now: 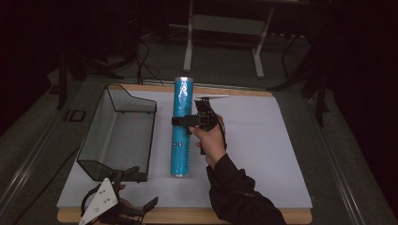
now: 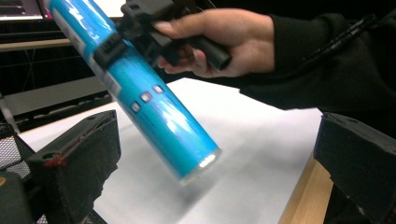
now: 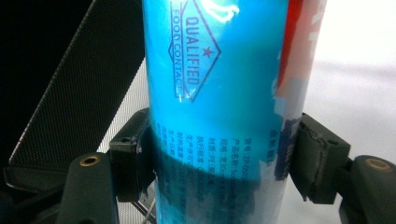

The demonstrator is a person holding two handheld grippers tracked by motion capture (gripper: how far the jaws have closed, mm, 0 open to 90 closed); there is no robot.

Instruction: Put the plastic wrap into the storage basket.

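Note:
A long blue tube (image 1: 180, 126) with printed labels lies lengthways on the white mat (image 1: 263, 140), just right of the mesh basket. My right gripper (image 1: 181, 121) is shut on the tube's middle, one jaw on each side; the right gripper view shows both pads pressed against the tube (image 3: 219, 93). My left gripper (image 1: 141, 190) stands open at the mat's near left corner with nothing between its jaws. In the left gripper view the tube (image 2: 154, 107) slants toward me, its near end a little above the mat with a shadow beneath.
A black wire-mesh basket (image 1: 101, 126) stands on the mat's left side, close beside the tube; its mesh wall (image 3: 79, 84) sits right behind the right gripper. The mat rests on a wooden board (image 1: 187, 216). Dark floor, cables and a metal stand lie beyond.

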